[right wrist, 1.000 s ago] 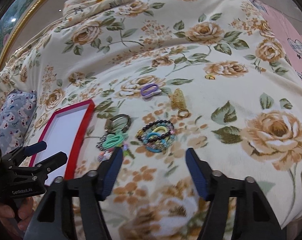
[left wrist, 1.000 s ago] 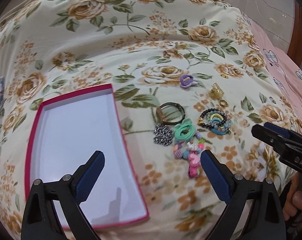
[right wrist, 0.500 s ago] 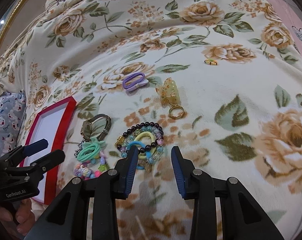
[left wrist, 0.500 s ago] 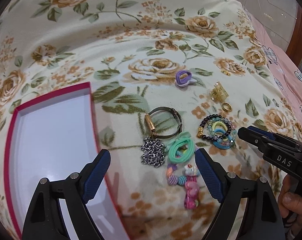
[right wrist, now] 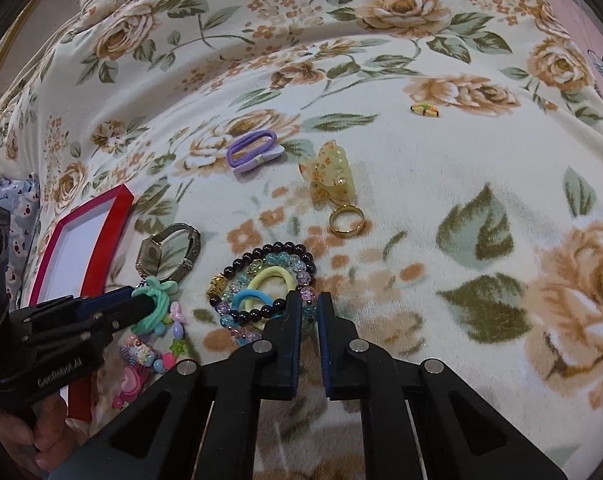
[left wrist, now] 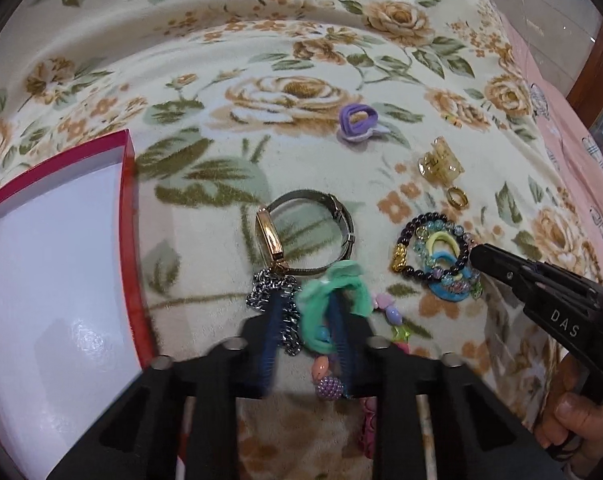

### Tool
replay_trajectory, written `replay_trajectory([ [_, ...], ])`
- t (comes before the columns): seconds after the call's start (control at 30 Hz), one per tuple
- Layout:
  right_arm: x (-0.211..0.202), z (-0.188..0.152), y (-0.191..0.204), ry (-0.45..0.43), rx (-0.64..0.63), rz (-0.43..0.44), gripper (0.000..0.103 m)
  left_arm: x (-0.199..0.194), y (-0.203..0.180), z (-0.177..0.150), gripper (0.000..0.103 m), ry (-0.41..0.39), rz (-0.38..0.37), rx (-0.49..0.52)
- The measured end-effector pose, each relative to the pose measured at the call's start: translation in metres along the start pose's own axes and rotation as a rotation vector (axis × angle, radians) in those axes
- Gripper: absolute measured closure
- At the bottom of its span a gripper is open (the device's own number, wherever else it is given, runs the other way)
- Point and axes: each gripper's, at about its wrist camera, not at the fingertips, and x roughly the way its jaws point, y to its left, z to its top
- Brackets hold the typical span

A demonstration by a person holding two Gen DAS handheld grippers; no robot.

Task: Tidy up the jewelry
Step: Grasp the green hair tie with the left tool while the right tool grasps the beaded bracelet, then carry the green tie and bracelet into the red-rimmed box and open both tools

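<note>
Jewelry lies on a floral blanket. My left gripper [left wrist: 307,312] has closed on the mint green hair tie [left wrist: 333,288], with the silver chain [left wrist: 275,300] by its left finger; it shows in the right wrist view [right wrist: 141,304] at the tie [right wrist: 155,304]. My right gripper [right wrist: 310,302] is nearly shut at the edge of the beaded bracelets and hair ties pile [right wrist: 261,284]; whether it grips a bead is unclear. The watch [left wrist: 305,236], gold ring [right wrist: 346,220], yellow claw clip [right wrist: 329,174] and purple hair tie [right wrist: 253,148] lie apart.
A red-rimmed white box [left wrist: 131,216] lies open at the left, also in the right wrist view [right wrist: 113,220]. A colourful bead bracelet with a pink charm [right wrist: 141,364] lies under the left gripper. A small green-yellow ring [right wrist: 424,109] lies far back. Pink bedding [left wrist: 573,136] is at the right.
Both grippers moved down and forward onto the jewelry. The left one closed from wide open onto the green hair tie; the right one narrowed to almost shut at the bracelet pile.
</note>
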Motion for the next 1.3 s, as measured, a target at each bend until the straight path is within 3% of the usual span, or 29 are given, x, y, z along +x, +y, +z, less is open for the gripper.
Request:
replay_trajectory([
  [0.17,-0.016,0.004,0.012,-0.039,-0.027,0.02,0.096,-0.017,0.0,-0.005,0.096,-0.034,-0.012,0.005],
  [0.6,-0.057,0.016,0.06,-0.122,-0.098,0.091,0.096,-0.1,0.04,-0.031,0.096,-0.136,-0.004,-0.088],
  [0.97,-0.054,0.016,0.119,-0.107,-0.165,0.187,0.096,-0.148,0.094,-0.061,0.096,-0.181,0.071,-0.193],
  [1.3,-0.032,0.014,0.187,-0.062,-0.247,0.309,0.096,-0.161,0.138,-0.076,0.096,-0.181,0.141,-0.281],
])
